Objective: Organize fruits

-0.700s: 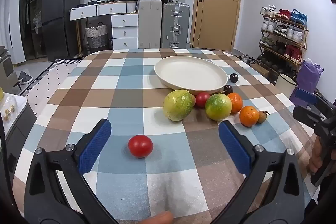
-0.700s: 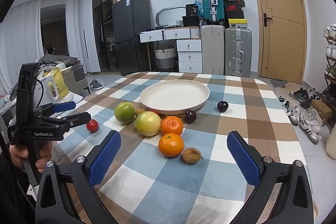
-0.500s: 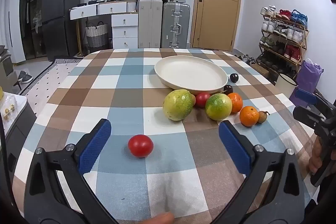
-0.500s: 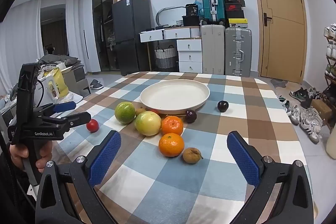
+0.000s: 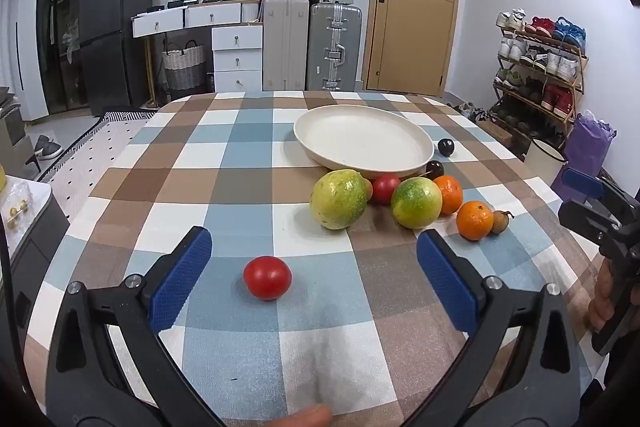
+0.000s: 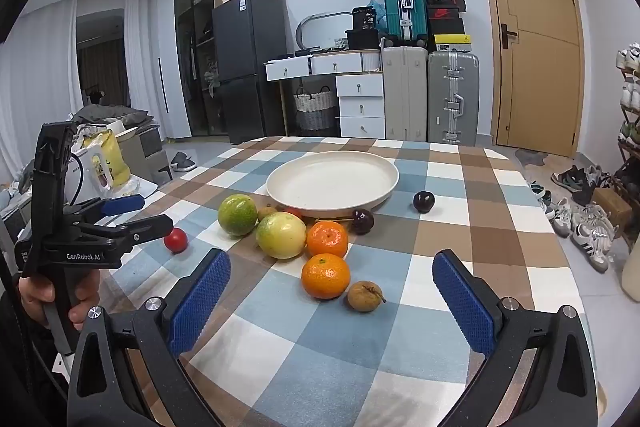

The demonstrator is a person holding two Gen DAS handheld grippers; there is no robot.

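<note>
- From my left wrist view, the left hand-held gripper (image 5: 314, 279) is spread wide and holds nothing; a lone red tomato (image 5: 267, 277) lies on the desk (image 5: 240, 155) between its blue pads (image 5: 180, 279), nearer the 9 o'clock one and touching neither.
- The right wrist view shows the right hand-held gripper (image 6: 332, 301) spread just as wide and also bare, with an orange (image 6: 325, 275) and a small brown fruit (image 6: 363, 295) at its 12 o'clock, touching each other.
- Only the right view shows the hand (image 6: 48, 297) holding the left tool; the left view catches the right tool only at its 3 o'clock edge, cut off.
- The cream plate (image 6: 276, 187) has nothing in it; the other fruits cluster at its near rim, and one dark plum (image 6: 423, 201) sits apart at its 3 o'clock.
- There is open checked cloth at 9 o'clock of the plate and in front of both tools.
- A second red fruit (image 5: 385, 188) is half hidden behind the two green-yellow fruits (image 5: 339, 199); I cannot tell what kind it is.
</note>
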